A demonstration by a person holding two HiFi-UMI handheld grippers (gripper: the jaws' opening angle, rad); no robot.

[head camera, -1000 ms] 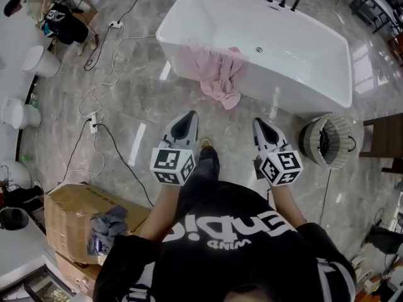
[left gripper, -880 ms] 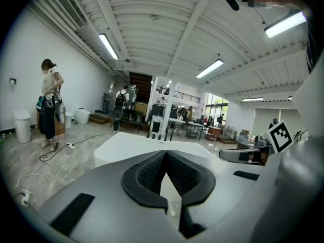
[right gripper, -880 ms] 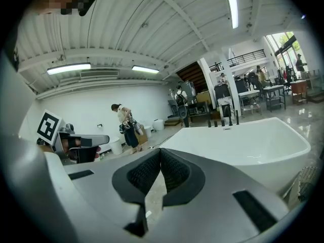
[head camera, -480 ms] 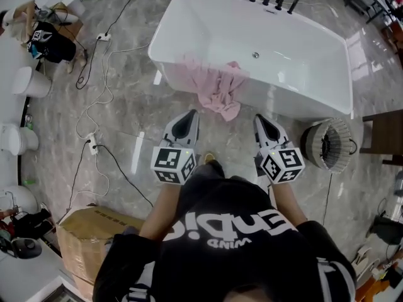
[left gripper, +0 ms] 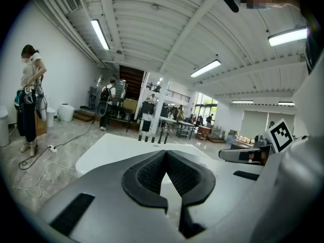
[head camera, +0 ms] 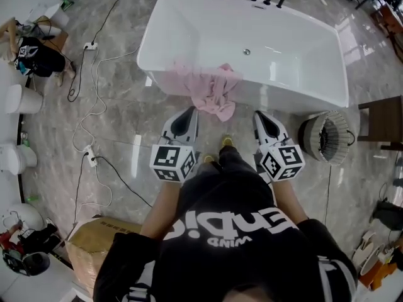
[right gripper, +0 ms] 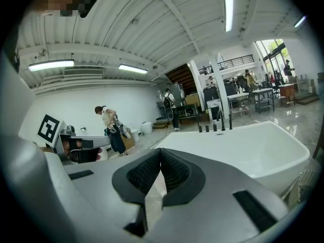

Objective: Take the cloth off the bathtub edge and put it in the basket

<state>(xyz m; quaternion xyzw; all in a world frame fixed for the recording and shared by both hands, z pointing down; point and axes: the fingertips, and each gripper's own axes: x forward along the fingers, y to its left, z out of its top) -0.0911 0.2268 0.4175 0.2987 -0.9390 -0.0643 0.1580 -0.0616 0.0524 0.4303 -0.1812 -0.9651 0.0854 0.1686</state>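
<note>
Marble floor [head camera: 119, 106], cloth [head camera: 211, 92] on bathtub [head camera: 289, 87] rim ahead of fingertips; L gripper [head camera: 187, 114], R gripper [head camera: 262, 116] both clenched, empty. Risk: reaching w/ jaws closed shoves cloth into bathtub

The right gripper [right gripper: 160, 153] has its jaws together, with nothing between them. Beyond it to the right lies the white bathtub [right gripper: 243, 146], with black taps [right gripper: 215, 127] on its far rim. A person [right gripper: 108, 119] stands far left.
</note>
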